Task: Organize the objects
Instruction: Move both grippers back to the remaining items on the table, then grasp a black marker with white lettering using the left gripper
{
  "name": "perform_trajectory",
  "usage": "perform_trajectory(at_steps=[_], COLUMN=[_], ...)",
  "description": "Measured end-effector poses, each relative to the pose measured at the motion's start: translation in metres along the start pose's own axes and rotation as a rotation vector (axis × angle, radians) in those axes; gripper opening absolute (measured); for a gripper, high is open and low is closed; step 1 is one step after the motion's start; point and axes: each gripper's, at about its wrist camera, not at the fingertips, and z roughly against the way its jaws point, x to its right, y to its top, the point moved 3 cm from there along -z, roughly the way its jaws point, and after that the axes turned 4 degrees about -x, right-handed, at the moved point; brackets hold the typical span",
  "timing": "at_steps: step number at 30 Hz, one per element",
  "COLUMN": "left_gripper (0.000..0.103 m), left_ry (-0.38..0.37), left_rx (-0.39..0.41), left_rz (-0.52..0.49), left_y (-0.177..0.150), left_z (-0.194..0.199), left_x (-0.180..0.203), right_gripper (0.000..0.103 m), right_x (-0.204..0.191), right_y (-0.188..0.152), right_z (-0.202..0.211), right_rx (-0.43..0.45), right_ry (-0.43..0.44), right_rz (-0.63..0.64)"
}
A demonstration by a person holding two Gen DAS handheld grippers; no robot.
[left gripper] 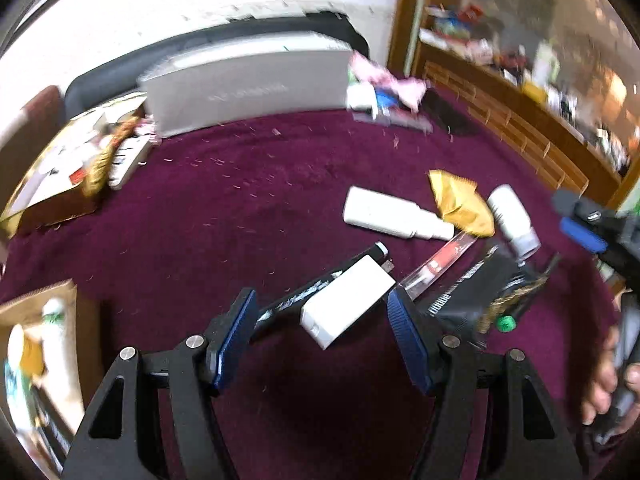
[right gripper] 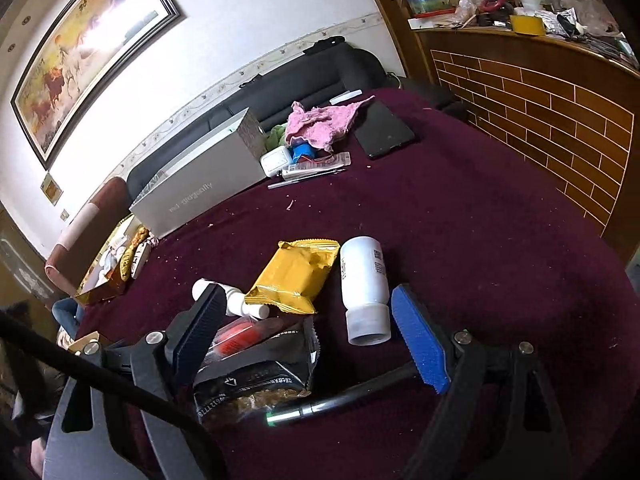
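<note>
Left wrist view shows the left claw [left gripper: 322,322] spread around a white box [left gripper: 347,300] on the maroon tabletop [left gripper: 240,208], pads not touching. Centre it before squeezing. The right claw [right gripper: 308,332] hangs released over a dark packet [right gripper: 256,376].

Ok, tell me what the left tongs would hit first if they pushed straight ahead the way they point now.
Most likely the white rectangular box: it lies right between the open left tongs, resting across a black tube on the purple cloth. Depth is unclear, so contact distance is uncertain.

two white bottles [right gripper: 365,288] (lying), one yellow packet [right gripper: 294,276]
</note>
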Motion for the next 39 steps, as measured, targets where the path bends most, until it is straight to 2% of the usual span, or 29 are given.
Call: perform_trajectory(at_steps=[2,4,5,7,8,11,13,15,17,21,26,30,31,32,34,39], left_gripper=[0.061,0.061,0.061,0.062,0.062,0.063,0.063,0.063,0.063,0.063,0.062,0.059,0.049,0.042,0.014,0.011], left_ry=[-0.13,-0.248,-0.262,-0.243,-0.2,0.005,0.077,0.161,0.209,0.209,0.158,0.203,0.196,0.158,0.131,0.118], left_rx=[-0.075,-0.082,-0.072,-0.063,-0.055,-0.024,-0.017,0.001,-0.011,-0.051,-0.045,-0.025,-0.031,-0.043,-0.062,-0.059], left_rz=[-0.004,-0.036,-0.053,-0.071,-0.072,-0.089,-0.093,-0.139,-0.199,-0.245,-0.255,-0.275,-0.262,-0.243,-0.22,-0.143], left_y=[-0.004,-0.012,-0.016,-0.02,-0.021,-0.017,-0.014,-0.012,-0.012,-0.012,-0.004,-0.002,-0.003,-0.005,-0.007,-0.024], left_z=[-0.006,0.006,0.015,0.025,0.027,0.024,0.018,0.011,0.002,-0.013,-0.021,-0.025,-0.024,-0.023,-0.021,-0.002], left_x=[0.008,0.018,0.02,0.017,0.011,-0.01,-0.023,-0.032,-0.038,-0.044,-0.03,-0.014,-0.013,-0.013,-0.011,-0.012], right_gripper=[0.085,0.085,0.085,0.085,0.085,0.085,0.085,0.085,0.085,0.085,0.085,0.085,0.085,0.085,0.085,0.085], right_x=[-0.001,-0.003,-0.003,-0.003,-0.003,-0.003,-0.002,-0.002,-0.002,-0.004,-0.006,-0.008,-0.008,-0.008,-0.009,-0.014], right_y=[0.002,0.002,0.003,0.003,0.002,0.001,0.002,0.002,0.002,0.001,-0.001,-0.002,-0.002,-0.002,-0.002,-0.003], right_z=[-0.004,-0.005,-0.007,-0.01,-0.012,-0.015,-0.016,-0.017,-0.018,-0.022,-0.023,-0.024,-0.025,-0.025,-0.024,-0.024], right_rx=[-0.001,-0.006,-0.01,-0.022,-0.03,-0.046,-0.048,-0.047,-0.05,-0.062,-0.066,-0.066,-0.065,-0.065,-0.062,-0.054], right_ry=[-0.01,-0.011,-0.01,-0.009,-0.009,-0.006,-0.009,-0.014,-0.016,-0.02,-0.024,-0.032,-0.034,-0.035,-0.04,-0.038], right_rz=[0.012,0.02,0.021,0.022,0.02,0.016,0.017,0.019,0.02,0.026,0.038,0.05,0.051,0.052,0.058,0.081])
